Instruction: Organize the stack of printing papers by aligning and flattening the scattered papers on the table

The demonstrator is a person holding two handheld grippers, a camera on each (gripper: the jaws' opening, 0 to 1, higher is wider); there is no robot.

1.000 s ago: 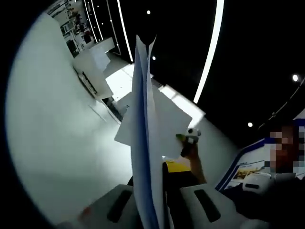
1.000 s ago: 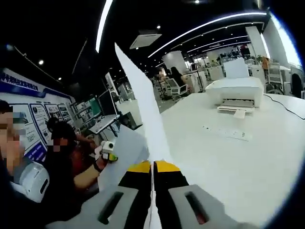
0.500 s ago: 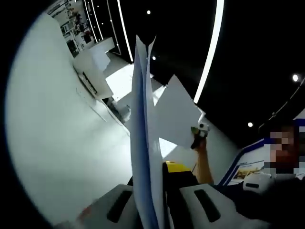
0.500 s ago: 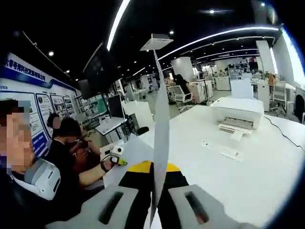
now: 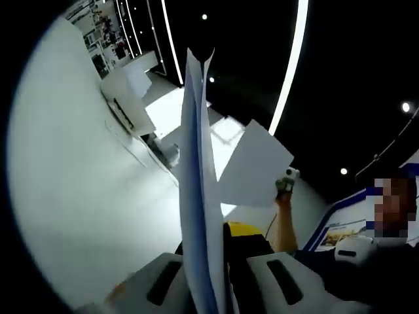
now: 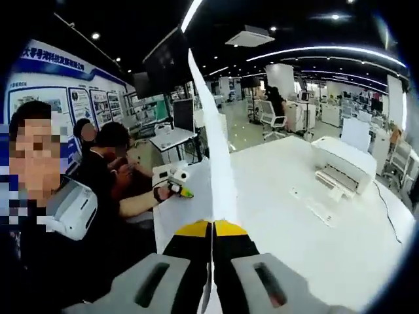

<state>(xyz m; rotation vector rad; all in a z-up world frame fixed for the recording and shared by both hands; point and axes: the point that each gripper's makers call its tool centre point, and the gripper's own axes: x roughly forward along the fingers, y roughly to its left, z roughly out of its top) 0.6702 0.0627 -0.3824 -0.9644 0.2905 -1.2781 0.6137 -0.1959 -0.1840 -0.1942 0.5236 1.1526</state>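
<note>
Both tongs are lifted off the desk w/ paper in them. In the left gripper view the left tongs point(image 5: 208, 271) are clamped on a thin sheaf of white sheets point(image 5: 198, 170), seen edge-on, rising from between the jaws almost to the top of the view, w/ the top corners fanned slightly apart. To the right of that sheaf, the right tongs point(image 5: 286, 180) are raised on a bare forearm, pinching one corner of a single sheet point(image 5: 252, 171) that hangs flat-faced in the air, apart from the sheaf. The white desk point(image 5: 85, 196) fills the left side, and a white printer point(image 5: 127, 88) stands on it farther off. In the right gripper view the right tongs point(image 6: 212, 229) w/ yellow tips are closed tight on that single sheet point(image 6: 216, 163), here edge-on, a narrow blade leaning a bit left at its top. The left tongs point(image 6: 175, 186) come in from the left on an outstretched arm; can't tell the grip from this side. The same desk point(image 6: 308, 248) spreads to the right w/ the printer point(image 6: 347, 160) on it and a small flat strip point(image 6: 314, 206) lying in front of the printer. People sit at the left, by a wall of blue posters point(image 6: 78, 98); office chairs and monitors further back.
</note>
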